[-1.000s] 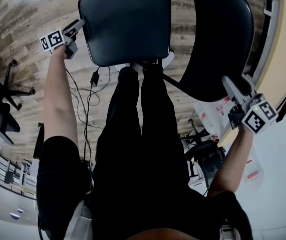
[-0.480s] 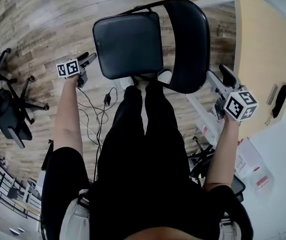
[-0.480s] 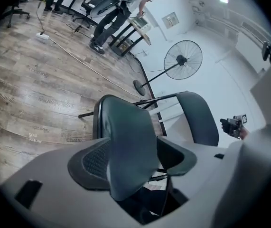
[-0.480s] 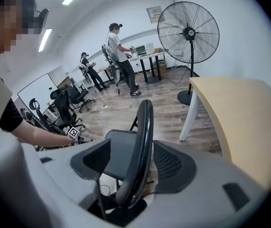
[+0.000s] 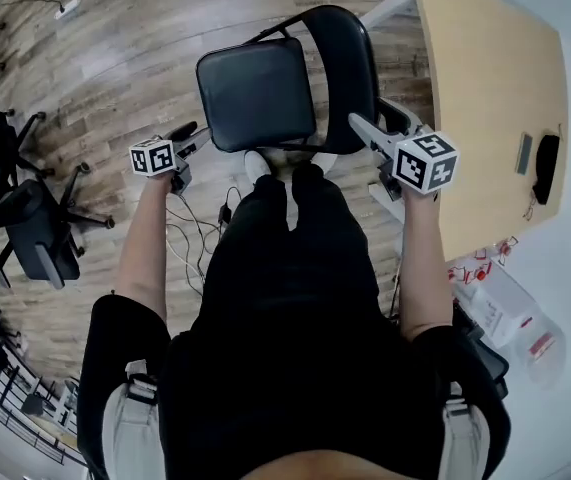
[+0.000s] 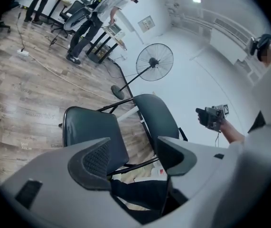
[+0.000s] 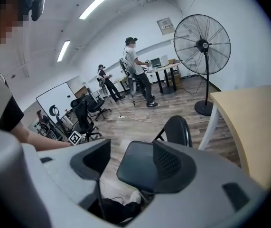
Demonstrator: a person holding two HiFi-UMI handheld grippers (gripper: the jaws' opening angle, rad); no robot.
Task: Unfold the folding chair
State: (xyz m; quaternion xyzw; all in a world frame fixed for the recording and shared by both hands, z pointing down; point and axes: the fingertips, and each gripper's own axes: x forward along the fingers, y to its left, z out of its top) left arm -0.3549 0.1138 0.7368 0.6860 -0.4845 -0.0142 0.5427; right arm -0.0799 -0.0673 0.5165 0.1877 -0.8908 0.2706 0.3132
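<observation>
Both your grippers now sit higher than a second ago, off the folding chair (image 5: 257, 93) standing at twelve o'clock — left gripper (image 5: 187, 136) gaping empty, right gripper (image 5: 375, 123) just widened, nothing between — so a half-spread frame could fold if knocked.

Right hand-held gripper (image 7: 133, 151) has its jaws wide apart. They've just been opening, and nothing's pinched between them. Past the jaws, the folding chair (image 7: 178, 129) stands opened out on the wood floor (image 7: 140, 115), seat flat, back up. There's a pale wooden surface (image 7: 254, 122) just to its right, a big pedestal fan (image 7: 201, 44) behind, and a person (image 7: 136, 68) standing farther back by some desks.
</observation>
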